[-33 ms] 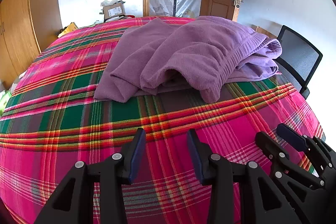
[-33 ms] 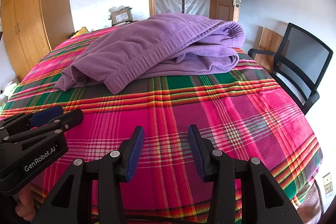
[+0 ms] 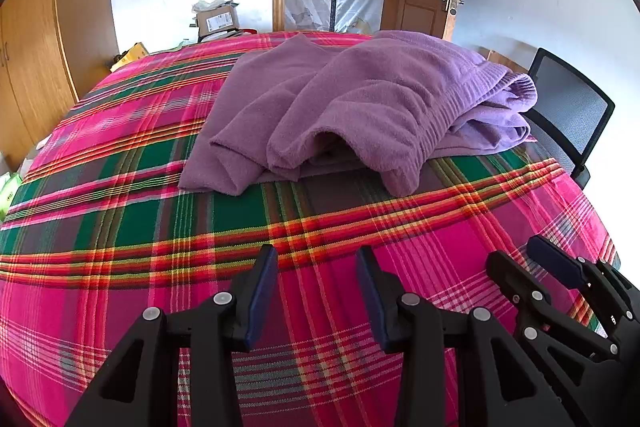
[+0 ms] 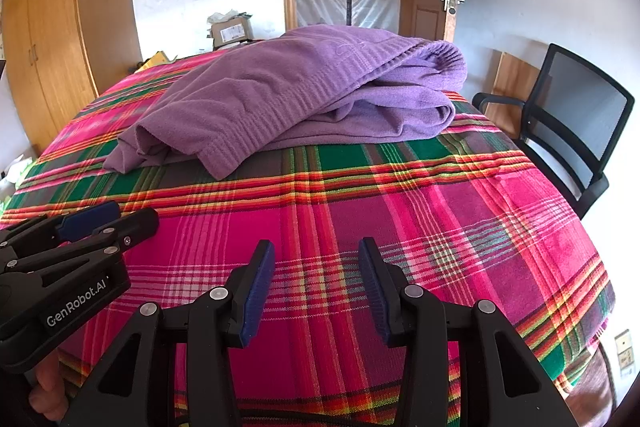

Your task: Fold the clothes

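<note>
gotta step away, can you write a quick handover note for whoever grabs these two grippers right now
Left gripper: open, empty, hovering over the plaid cloth at the near edge.
Right gripper: open, empty, beside the left one.
Purple garment: crumpled in a loose heap toward the far side of the table, ribbed hem facing the grippers; neither gripper touches it.
Done: nothing folded yet.
Left: reach in, spread the garment flat, then fold it.

The garment (image 3: 360,107) is solid purple, lighter lilac at its ribbed band. The bedcover (image 3: 120,227) carries a plaid of magenta and green with red, orange and yellow stripes. Both grippers are black with dark blue pads (image 4: 256,291).
</note>
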Available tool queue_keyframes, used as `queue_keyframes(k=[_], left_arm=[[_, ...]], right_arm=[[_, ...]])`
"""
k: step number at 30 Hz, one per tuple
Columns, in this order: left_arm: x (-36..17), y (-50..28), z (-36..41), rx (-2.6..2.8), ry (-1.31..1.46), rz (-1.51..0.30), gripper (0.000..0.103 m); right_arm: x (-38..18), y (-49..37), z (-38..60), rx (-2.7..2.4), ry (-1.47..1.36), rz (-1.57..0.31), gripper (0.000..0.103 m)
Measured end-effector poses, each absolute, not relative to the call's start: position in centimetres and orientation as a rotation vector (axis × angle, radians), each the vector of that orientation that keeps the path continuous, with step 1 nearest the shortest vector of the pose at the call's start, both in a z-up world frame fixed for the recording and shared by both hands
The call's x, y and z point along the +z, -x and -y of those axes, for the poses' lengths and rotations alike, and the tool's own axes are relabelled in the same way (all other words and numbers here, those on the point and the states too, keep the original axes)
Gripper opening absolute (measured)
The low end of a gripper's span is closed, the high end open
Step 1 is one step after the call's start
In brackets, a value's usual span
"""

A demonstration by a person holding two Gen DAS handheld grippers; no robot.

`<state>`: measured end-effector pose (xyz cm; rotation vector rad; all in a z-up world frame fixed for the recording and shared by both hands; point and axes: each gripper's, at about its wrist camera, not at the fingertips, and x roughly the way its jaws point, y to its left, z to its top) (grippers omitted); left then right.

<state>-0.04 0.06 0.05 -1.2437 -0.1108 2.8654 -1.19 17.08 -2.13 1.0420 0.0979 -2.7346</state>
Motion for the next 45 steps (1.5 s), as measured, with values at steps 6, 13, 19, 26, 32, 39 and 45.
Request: queue_keyframes(k=[6,13,19,26,32,39,45], left_arm=[[0.3,0.2,-0.3,2.865,1.242,0.110,0.041],[0.2,0.0,0.3,2.869,1.240,0.104,0.041],[0.2,0.3,0.3,2.873,1.243,0.095,0.041],[0.1,0.3,0.5,2.876,1.241,0.096,0.041],[0.2,-0.1,0.7,2.872,1.234,0.118,0.042],[0.2,-0.3,0.8,2.845,1.228,0.116,0.054],[0.7,-0.1,1.5,2.820,1.239,0.191,0.054]], right_arm=[[-2.4,1.8,-17.4,-2.731,-1.046,-0.100,0.046],[-2.1,1.3,-17.2,-2.731,-1.039,-0.096,0.046],[-2.2,1.0,-17.2,-2.733,-1.030,-0.097,0.046],[-2.3,0.8,-17.1,-2.739,-1.015,-0.097,0.046],[-2.3,0.9,-17.3,-2.729,-1.000,-0.091,0.046],[-2.2,1.2,-17.5,-2.681,-1.021,-0.110,0.046],[-2.1,1.1,-17.7,-2.646,-1.021,-0.130,0.046]])
